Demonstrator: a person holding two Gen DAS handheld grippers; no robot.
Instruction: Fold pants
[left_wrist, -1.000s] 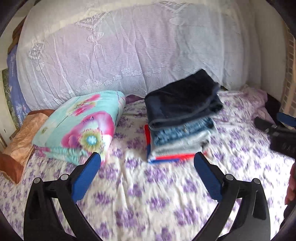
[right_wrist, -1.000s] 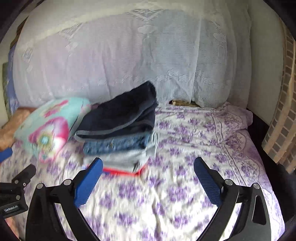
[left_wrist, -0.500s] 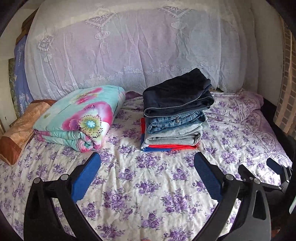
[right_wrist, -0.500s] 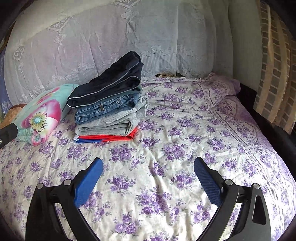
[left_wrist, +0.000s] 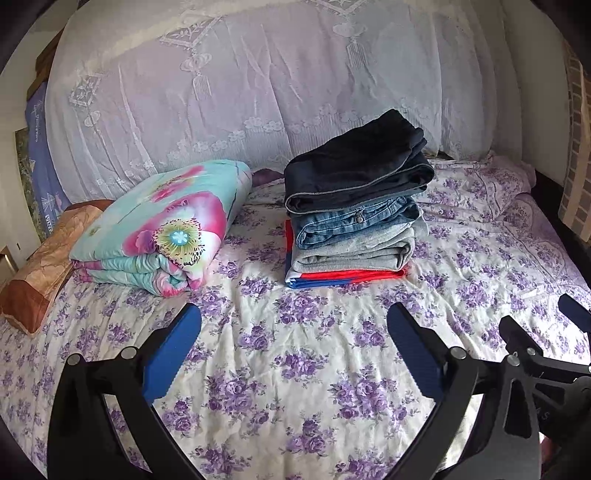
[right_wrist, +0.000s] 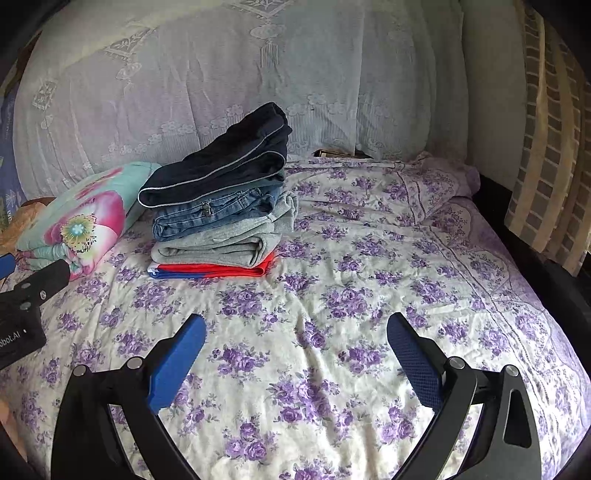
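Note:
A stack of folded pants (left_wrist: 354, 210) sits on the bed: dark navy pants (left_wrist: 354, 166) on top, blue jeans (left_wrist: 354, 223) and grey pants (left_wrist: 354, 253) under them, a red and blue garment (left_wrist: 343, 277) at the bottom. The stack also shows in the right wrist view (right_wrist: 218, 210). My left gripper (left_wrist: 293, 347) is open and empty, held above the floral sheet, well in front of the stack. My right gripper (right_wrist: 295, 350) is open and empty, in front and to the right of the stack. Its fingers (left_wrist: 517, 336) show at the left wrist view's right edge.
A folded floral quilt (left_wrist: 162, 225) lies left of the stack, with a brown pillow (left_wrist: 40, 273) beside it. A white lace cover (left_wrist: 258, 92) rises behind the bed. A purple floral sheet (right_wrist: 369, 295) covers the bed. A brick-pattern curtain (right_wrist: 550, 147) hangs at the right.
Both grippers have pulled back and away from the stack, which looks smaller and farther. The views have steadied. Both stay open and empty.

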